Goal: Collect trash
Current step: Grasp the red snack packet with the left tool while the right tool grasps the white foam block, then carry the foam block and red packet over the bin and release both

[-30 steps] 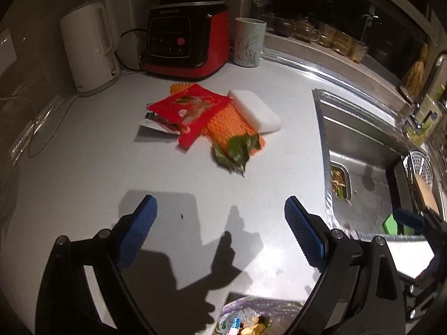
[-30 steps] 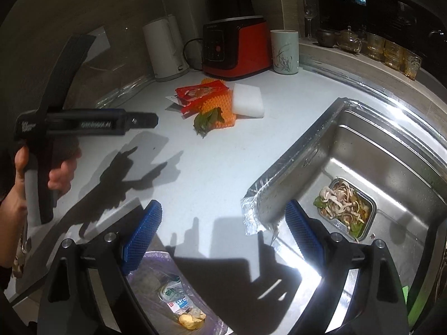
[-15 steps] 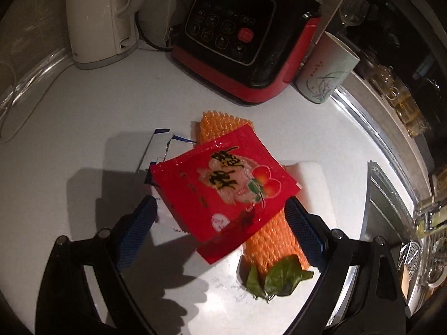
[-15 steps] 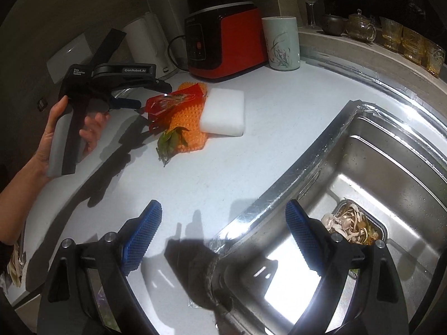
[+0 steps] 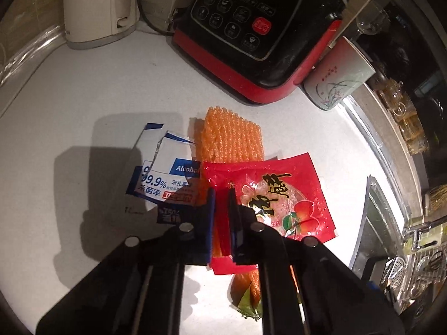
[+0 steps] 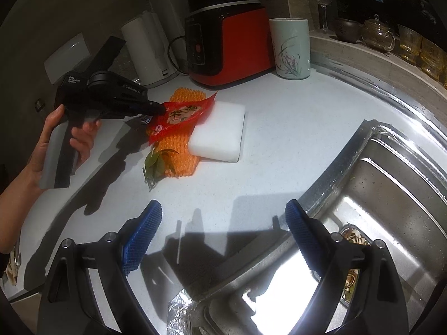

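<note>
Fingers of my left gripper (image 5: 222, 195) are pinched nearly together on the near edge of a red snack wrapper (image 5: 276, 195), which is lifted a little off the white counter (image 5: 69, 111). My right gripper (image 6: 220, 223) hangs wide open and empty above the counter edge beside the steel sink (image 6: 391, 181). Under and beyond the wrapper lie an orange foam net (image 5: 232, 136), some green leaves (image 6: 157, 162), a torn alcohol wipe packet (image 5: 162, 178) and a white sponge block (image 6: 220, 131). I judge collecting has barely begun: one piece is gripped, and the rest are not yet picked up. The wrapper's long side runs from my left fingers away toward the sponge. Furthest back stand a kettle (image 5: 95, 8), a red blender base (image 5: 251, 33) and a mug (image 6: 290, 47).
</note>
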### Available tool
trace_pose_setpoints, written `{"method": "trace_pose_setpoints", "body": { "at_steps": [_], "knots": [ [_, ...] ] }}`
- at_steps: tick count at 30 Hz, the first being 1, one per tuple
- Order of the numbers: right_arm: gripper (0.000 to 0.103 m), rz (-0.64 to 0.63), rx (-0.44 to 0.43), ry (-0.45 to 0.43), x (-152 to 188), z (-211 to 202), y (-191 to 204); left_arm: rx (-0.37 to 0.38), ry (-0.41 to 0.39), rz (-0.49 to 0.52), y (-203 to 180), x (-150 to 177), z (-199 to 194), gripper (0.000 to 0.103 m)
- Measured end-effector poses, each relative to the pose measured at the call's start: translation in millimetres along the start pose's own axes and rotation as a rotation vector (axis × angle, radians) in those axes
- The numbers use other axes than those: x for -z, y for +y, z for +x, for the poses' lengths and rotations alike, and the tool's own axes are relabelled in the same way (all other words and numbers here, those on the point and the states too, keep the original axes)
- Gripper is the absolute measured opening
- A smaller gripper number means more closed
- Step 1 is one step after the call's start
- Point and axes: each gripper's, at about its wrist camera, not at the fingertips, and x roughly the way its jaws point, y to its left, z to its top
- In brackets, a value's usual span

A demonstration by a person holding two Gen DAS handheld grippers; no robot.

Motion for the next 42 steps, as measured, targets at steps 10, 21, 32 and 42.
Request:
{"method": "trace_pose_setpoints", "body": {
  "at_steps": [10,21,32,42],
  "knots": [
    [0.097,-0.008,0.036,-0.005,-49.5,38.6,-0.2,0.041,-0.028,0.007,4.3,5.4,-23.1,0.006],
    [0.098,0.004,0.086,0.1,-87.5,114.4,7.1,0.075,-0.097,0.032,6.5,23.9,-68.6,0.006],
    [0.058,0.004,0.036,0.055,-84.2,88.6,21.2,0.075,-0.142,0.064,18.1,40.6,-104.7,0.004],
    [0.058,0.008,0.051,-0.031,-50.7,1.5,43.9,0.073,-0.181,0.116,19.0,71.5,-146.1,0.003]
  ]
}}
